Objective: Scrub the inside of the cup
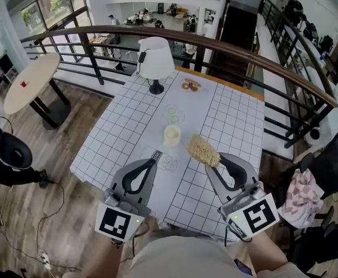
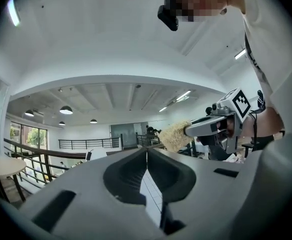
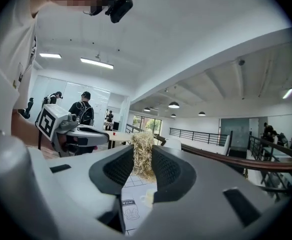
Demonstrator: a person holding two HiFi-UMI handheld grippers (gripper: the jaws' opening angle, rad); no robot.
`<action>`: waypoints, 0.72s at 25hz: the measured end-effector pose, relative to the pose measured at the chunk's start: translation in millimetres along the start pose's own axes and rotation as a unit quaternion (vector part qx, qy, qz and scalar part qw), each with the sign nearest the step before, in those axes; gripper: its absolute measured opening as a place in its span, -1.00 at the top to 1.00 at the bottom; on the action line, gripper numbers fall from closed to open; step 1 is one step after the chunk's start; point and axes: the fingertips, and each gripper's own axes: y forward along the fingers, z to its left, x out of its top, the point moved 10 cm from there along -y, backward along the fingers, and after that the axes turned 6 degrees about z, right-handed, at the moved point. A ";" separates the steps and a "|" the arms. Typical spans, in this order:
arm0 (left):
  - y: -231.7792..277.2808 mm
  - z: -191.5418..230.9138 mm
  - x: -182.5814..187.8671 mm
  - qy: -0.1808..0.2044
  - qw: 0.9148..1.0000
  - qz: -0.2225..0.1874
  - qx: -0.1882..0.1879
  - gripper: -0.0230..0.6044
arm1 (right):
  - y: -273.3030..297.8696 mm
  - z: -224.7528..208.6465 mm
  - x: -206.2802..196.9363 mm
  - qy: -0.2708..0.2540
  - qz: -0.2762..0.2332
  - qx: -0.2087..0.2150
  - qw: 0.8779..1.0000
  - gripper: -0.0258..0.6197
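right gripper (image 1: 220, 160): jaws clamped on a tan fibrous scrubbing pad (image 1: 204, 150). left gripper (image 1: 155, 156): jaws together, empty. small cream cup (image 1: 172, 135) stands unheld on the white gridded bench (image 1: 232, 120), between and just beyond both. risk: if i push the pad in, the unsteadied cup may tip.

- Table (image 1: 232, 126): cup (image 1: 172, 135) stands on it near the middle.
- Scrubber (image 1: 204, 150) sits just right of the cup and slightly nearer, clamped between the right gripper (image 1: 220, 157) jaws.
- Left gripper (image 1: 155, 154) is near-left of the cup, with its jaws together on nothing.
- Small dish (image 1: 173, 115) lies just beyond the cup.
- Lamp (image 1: 155, 59) stands at the table's far end, with a plate (image 1: 190, 86) to its right.
- Railing (image 1: 215, 42) runs behind the table.
- Round table (image 1: 30, 81) stands far left.
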 end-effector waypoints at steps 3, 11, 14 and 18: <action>-13.7 -11.4 -4.9 -0.003 1.000 0.004 0.014 0.87 | -11.2 7.8 -5.8 0.014 0.001 -0.003 1.000 0.60; -14.0 -11.7 -10.5 -0.006 1.000 0.015 0.009 0.87 | -9.5 11.9 -4.3 0.021 -0.016 -0.002 1.000 0.61; -11.9 -8.7 -9.9 -0.010 1.000 0.014 0.012 0.87 | -6.1 11.2 -5.3 0.022 -0.015 -0.004 1.000 0.61; -8.8 -4.5 -10.3 -0.023 1.000 0.013 0.001 0.87 | -2.3 8.9 -6.9 0.015 -0.010 -0.017 1.000 0.61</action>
